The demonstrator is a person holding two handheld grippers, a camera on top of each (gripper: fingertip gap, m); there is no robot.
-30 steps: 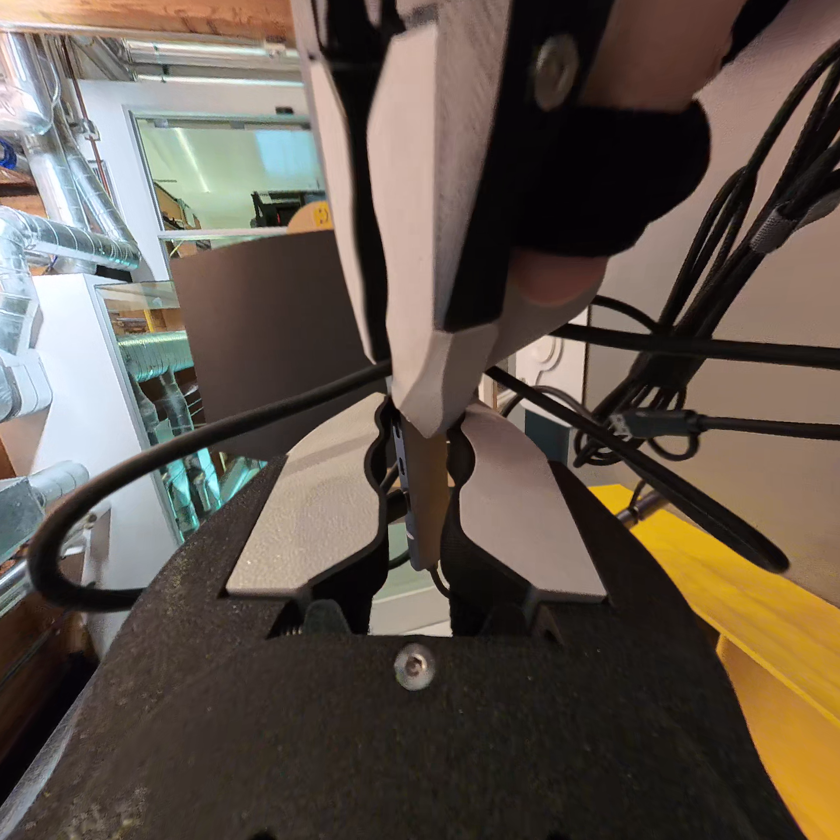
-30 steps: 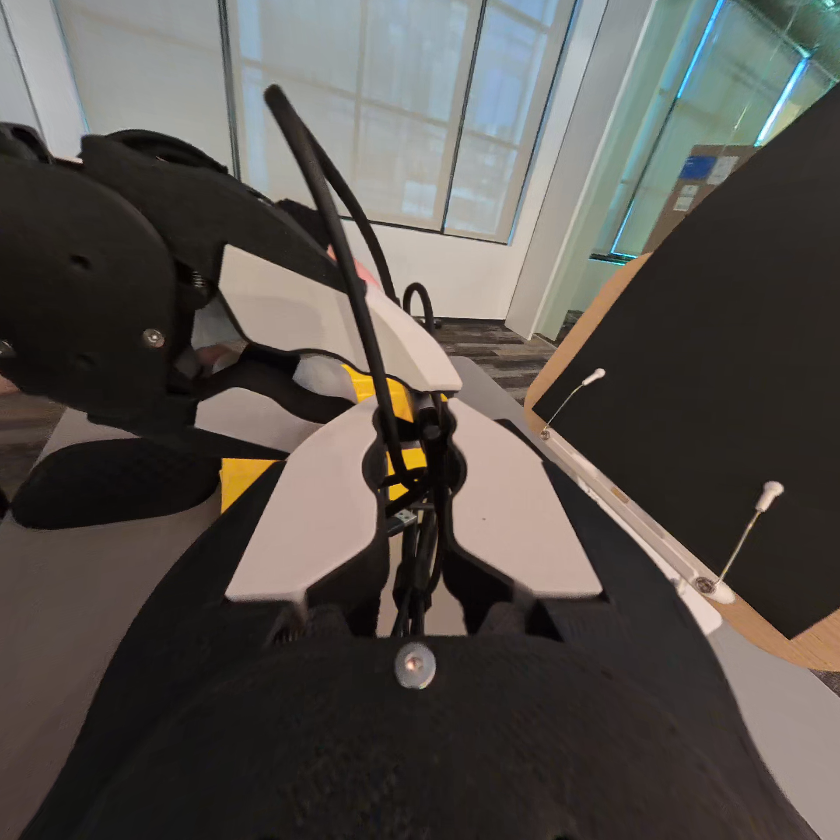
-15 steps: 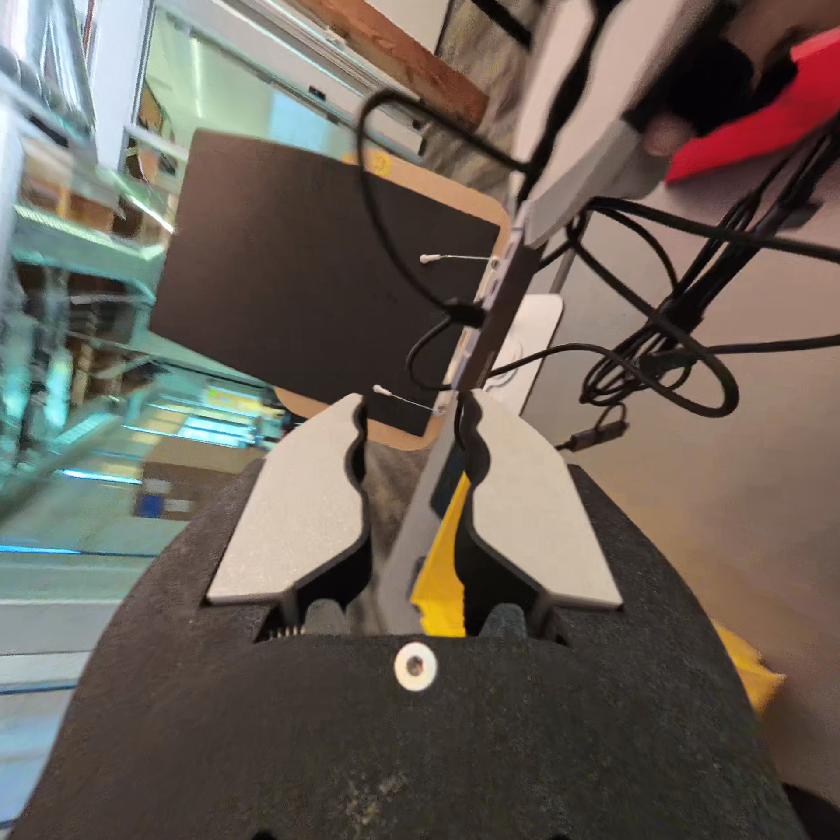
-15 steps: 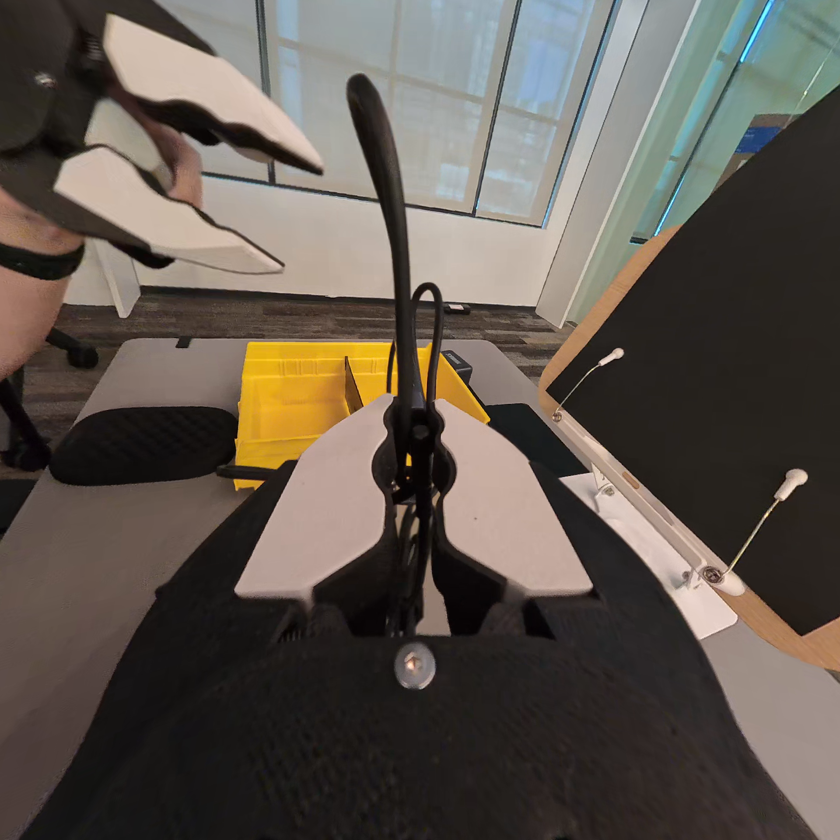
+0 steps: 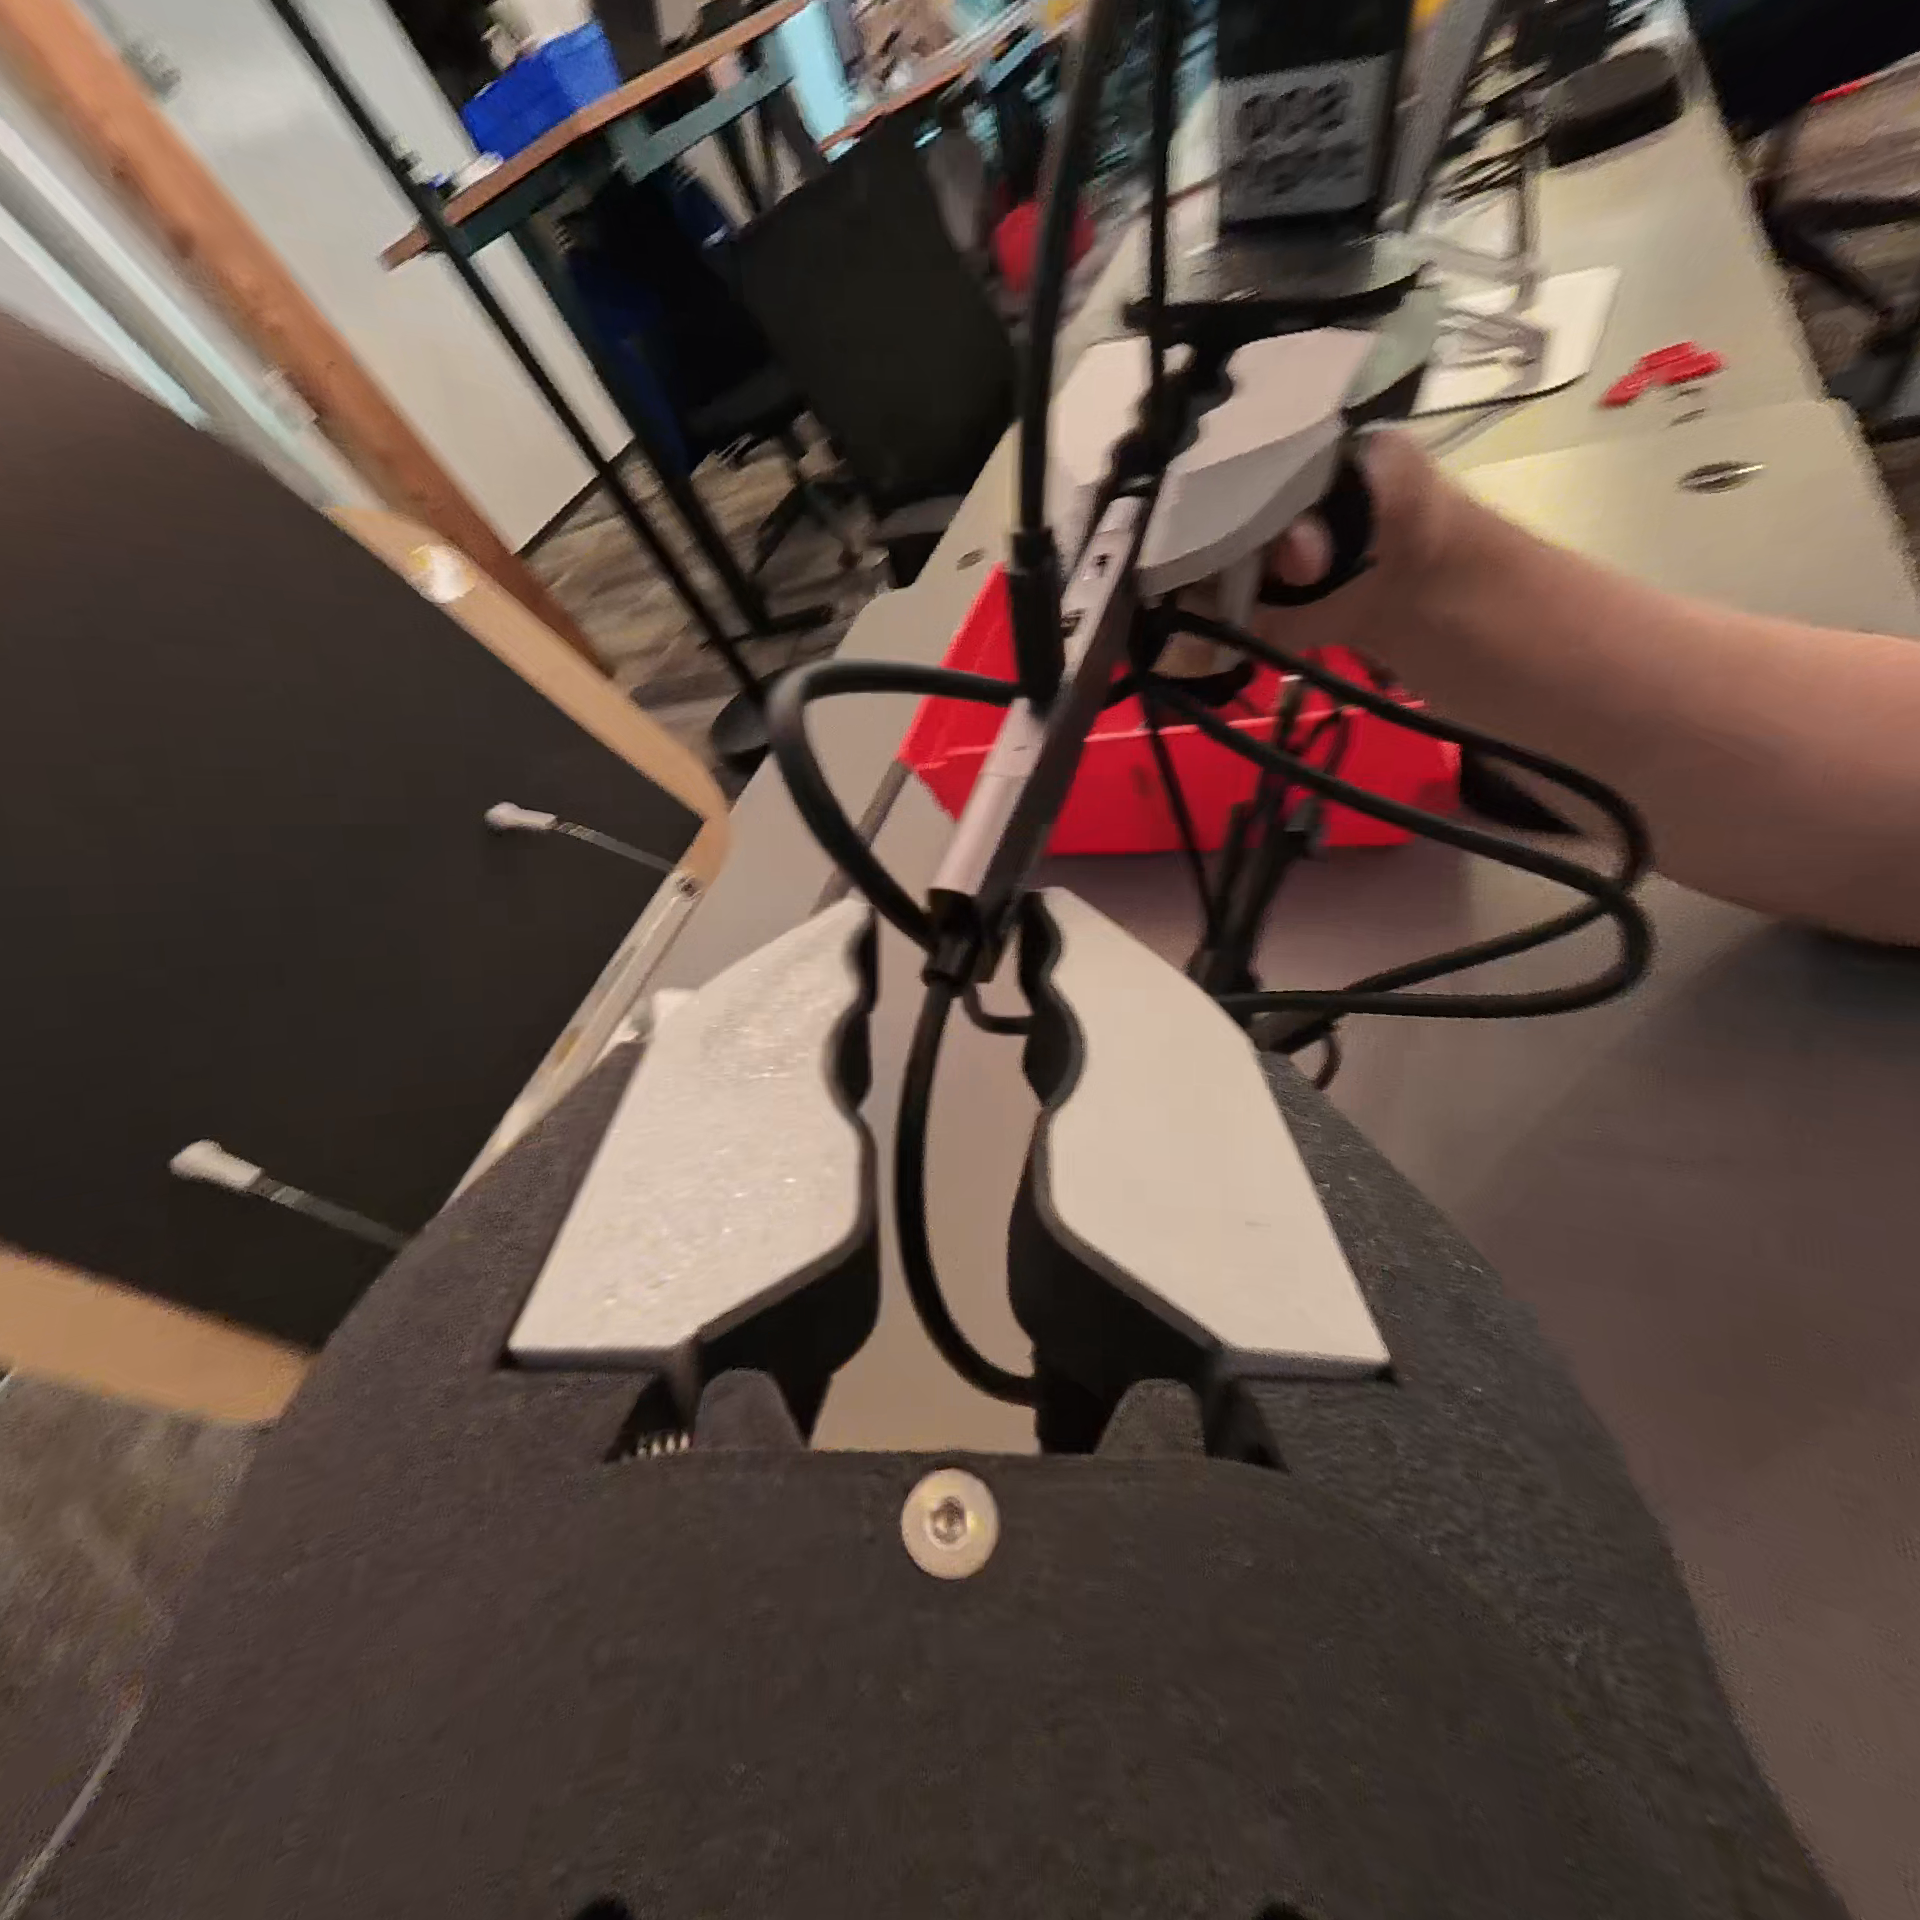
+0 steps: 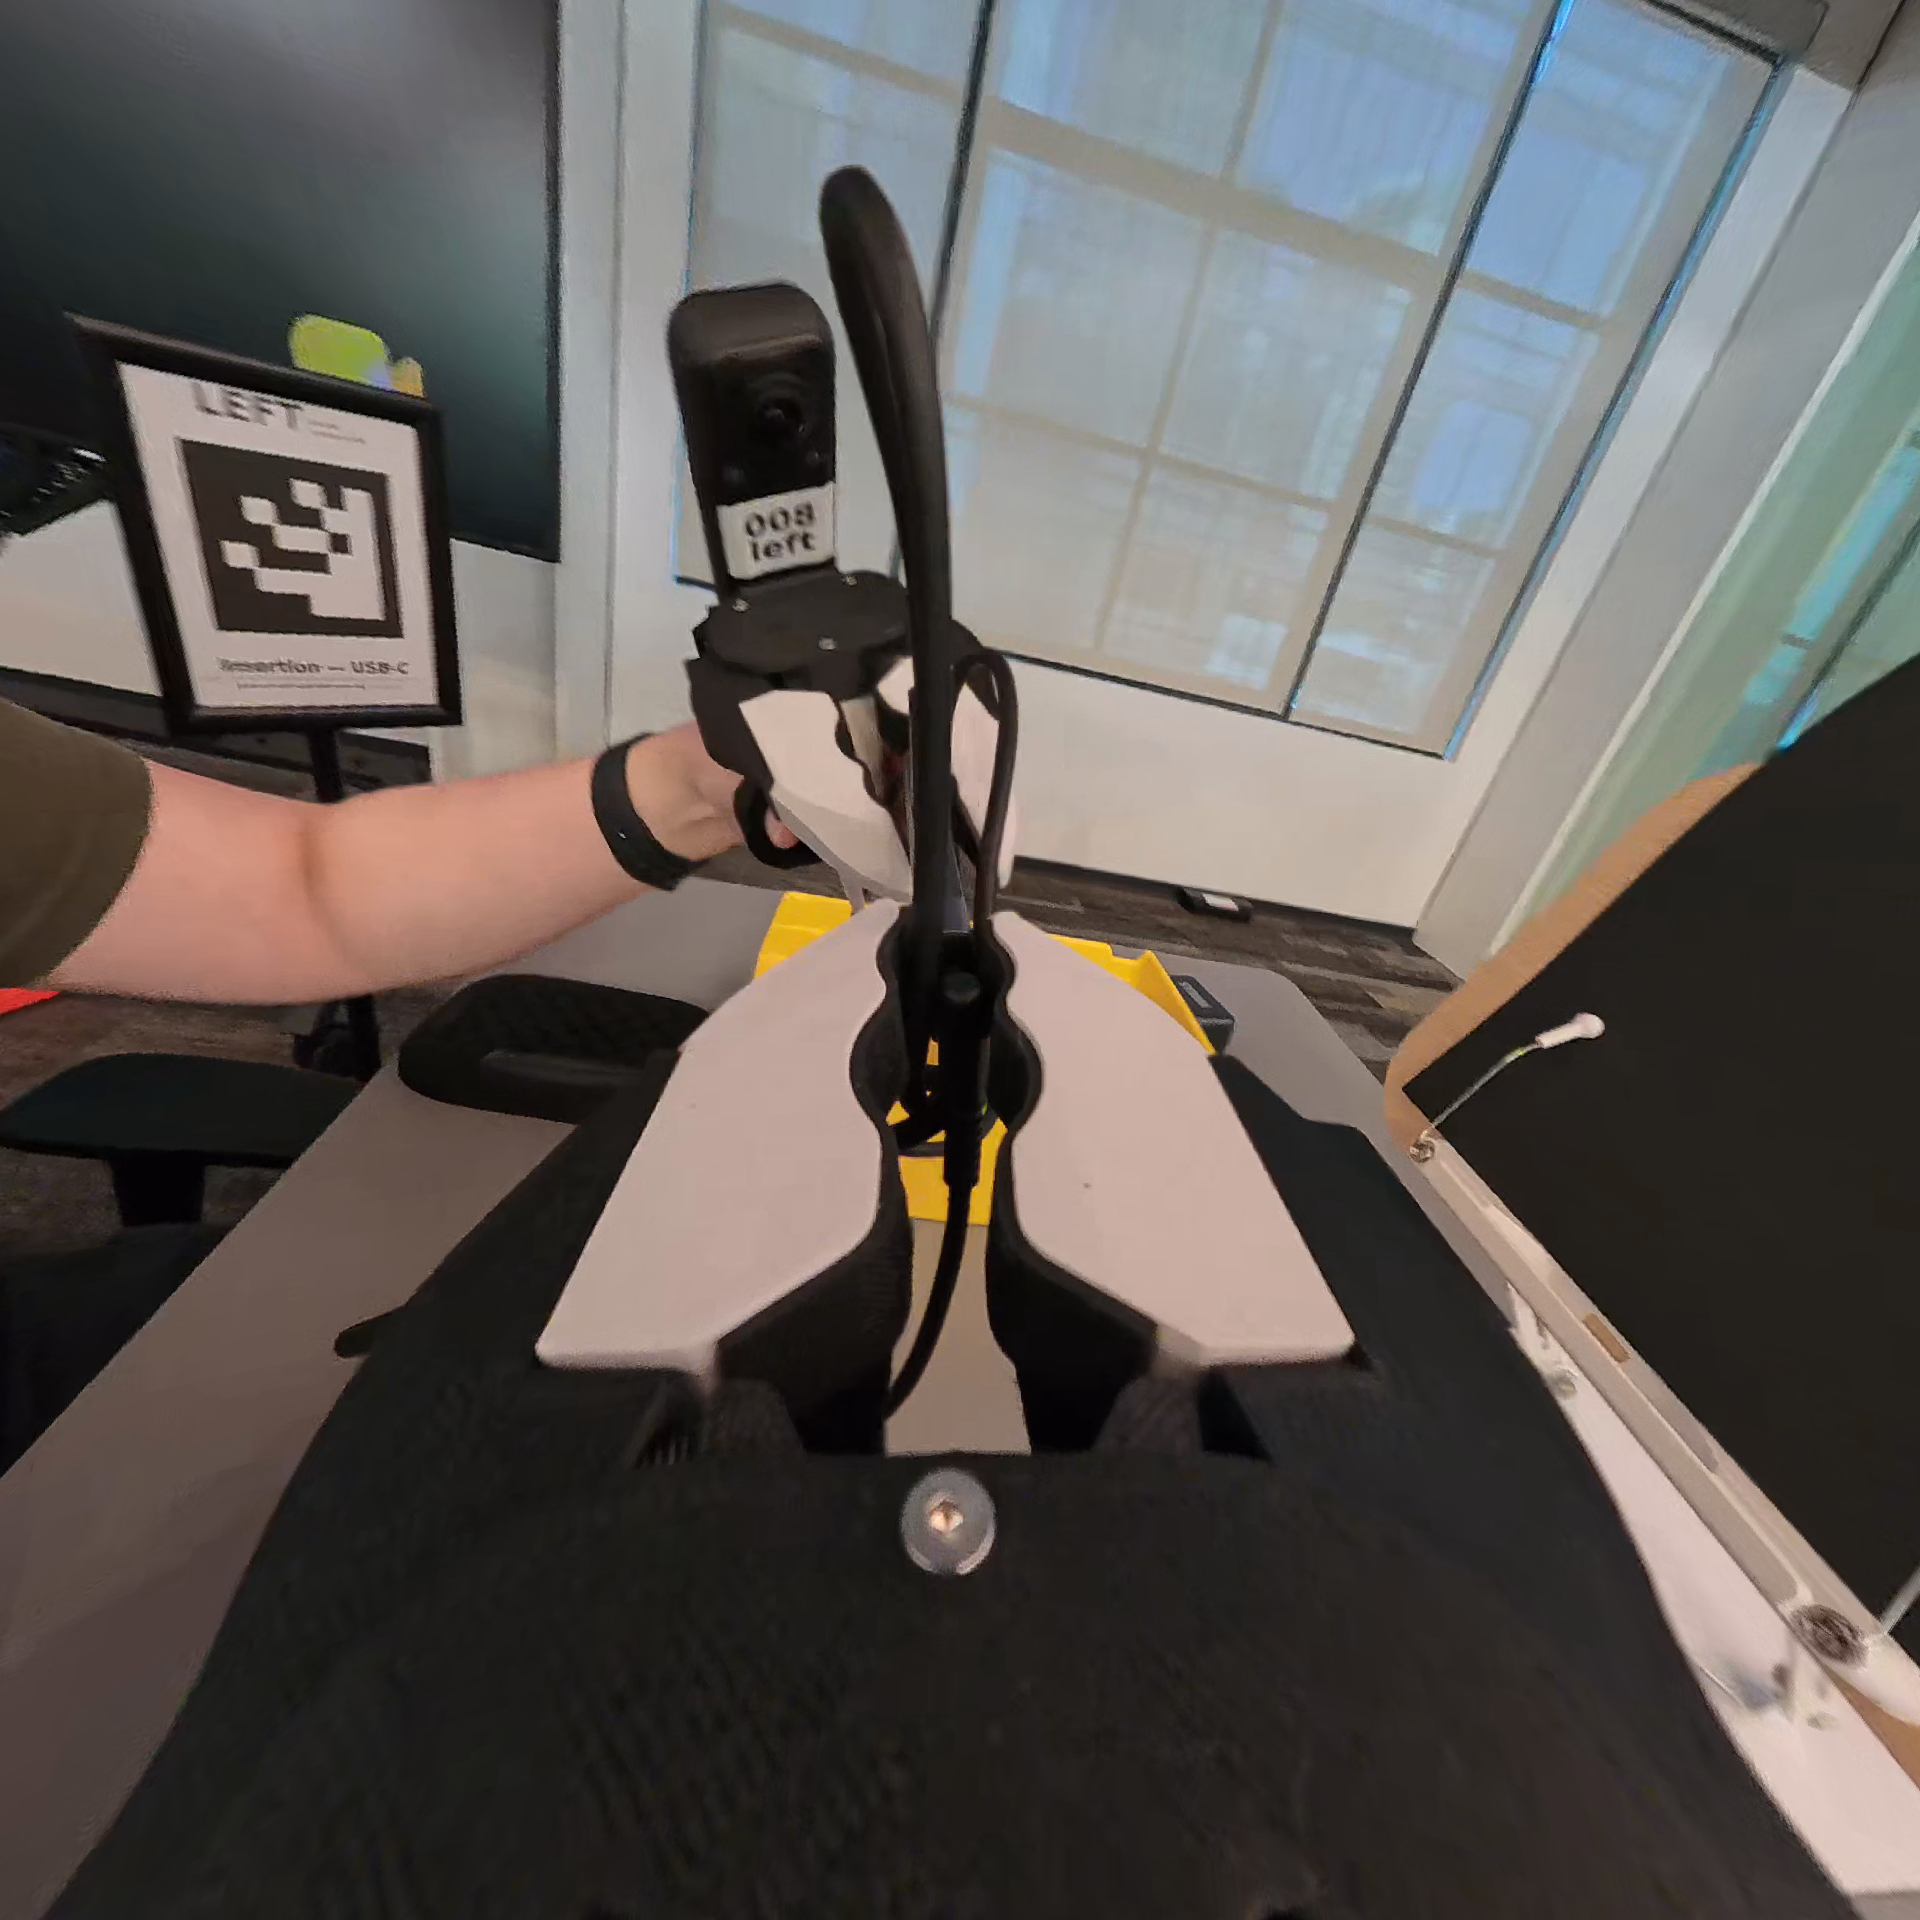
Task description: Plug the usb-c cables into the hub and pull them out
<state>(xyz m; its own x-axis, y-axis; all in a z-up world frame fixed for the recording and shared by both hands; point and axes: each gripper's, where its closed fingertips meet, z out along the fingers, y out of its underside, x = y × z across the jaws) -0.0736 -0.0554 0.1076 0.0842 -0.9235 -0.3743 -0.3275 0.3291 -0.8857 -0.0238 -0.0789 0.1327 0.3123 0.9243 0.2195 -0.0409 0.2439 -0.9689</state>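
A slim grey hub (image 5: 1039,748) hangs in the air between my two grippers. My left gripper (image 5: 951,920) is shut on the hub's near end at the fingertips. The hub's own black lead (image 5: 914,1143) runs back between the fingers. A black USB-C plug (image 5: 1039,613) sits in the hub's side. My right gripper (image 6: 945,951) is shut on a black USB-C cable (image 6: 956,1049) at its plug, close to the hub's far end. It also shows in the left wrist view (image 5: 1138,561). The left gripper shows beyond it in the right wrist view (image 6: 914,831).
Loose black cables (image 5: 1455,935) loop over the grey table (image 5: 1662,1195). A red bin (image 5: 1195,769) and a yellow bin (image 6: 1132,977) stand on it. A black panel with a wooden edge (image 6: 1714,1143) is at the side. A framed marker sign (image 6: 301,540) stands behind. A person's arm (image 5: 1662,748) reaches in. One gripper's finger ends stand about 7 cm off the other's.
My left gripper has swung round and slid back along the hub, which now sits at its fingertips, and its jaws have narrowed. It has moved in front of my right gripper, which stays shut on the cable.
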